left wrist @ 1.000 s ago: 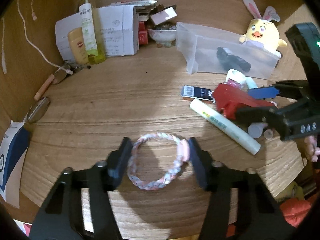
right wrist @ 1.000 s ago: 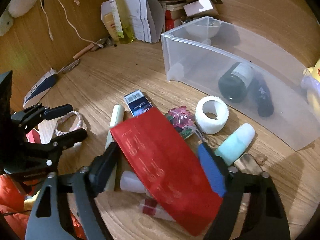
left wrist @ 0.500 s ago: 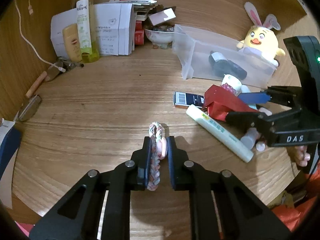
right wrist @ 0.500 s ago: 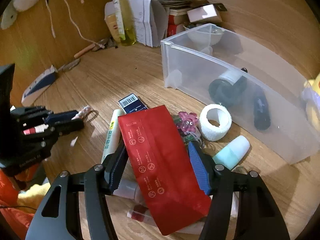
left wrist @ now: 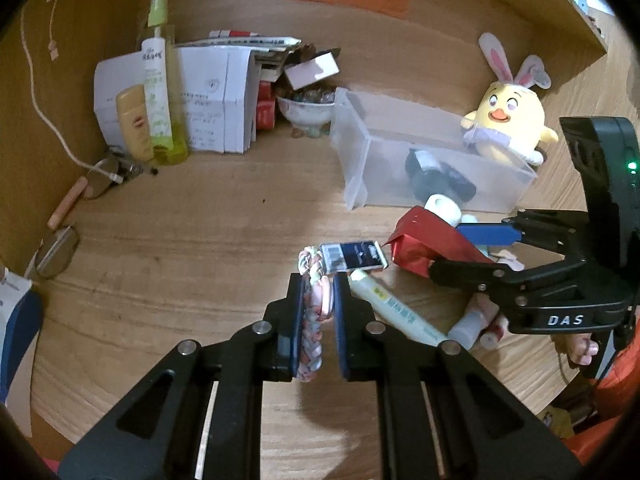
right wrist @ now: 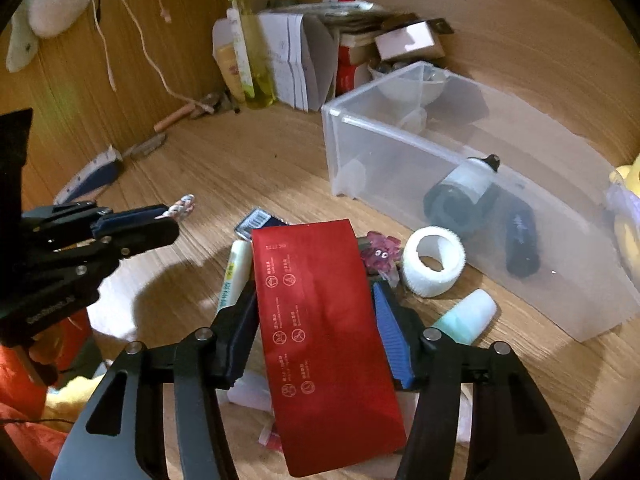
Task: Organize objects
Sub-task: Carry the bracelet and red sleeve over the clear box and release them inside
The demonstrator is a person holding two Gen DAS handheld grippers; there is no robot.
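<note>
**Both grippers loaded: bracelet on my left, red pouch on my right**

Left wrist view: my left gripper (left wrist: 316,312) is clamped as tight as it goes on the braided bracelet (left wrist: 314,300), low in the centre of the frame. The band is squashed flat between the pads and its far end pokes out past the fingertips. It looks clear of the table (left wrist: 180,264), though I can't be sure. I judge it soft, light and floppy; pinching it mid-loop as I have it should be secure, but the free end will flop. At right, my right gripper (left wrist: 476,250) holds the red pouch (left wrist: 420,240), in front of the clear bin (left wrist: 356,152).

Right wrist view: the right gripper (right wrist: 314,308) has just been closing, and its pads now press the long edges of the red pouch (right wrist: 320,320) in the lower centre. The pouch reads as thin, glossy foil: light, probably slippery, and it will buckle if squeezed hard, so a grip across its width near the middle suits it. The clear bin (right wrist: 400,160) sits in the upper right, already holding two dark bottles. My left gripper (right wrist: 160,224) shows at the left edge with the braid's tip protruding.
</note>
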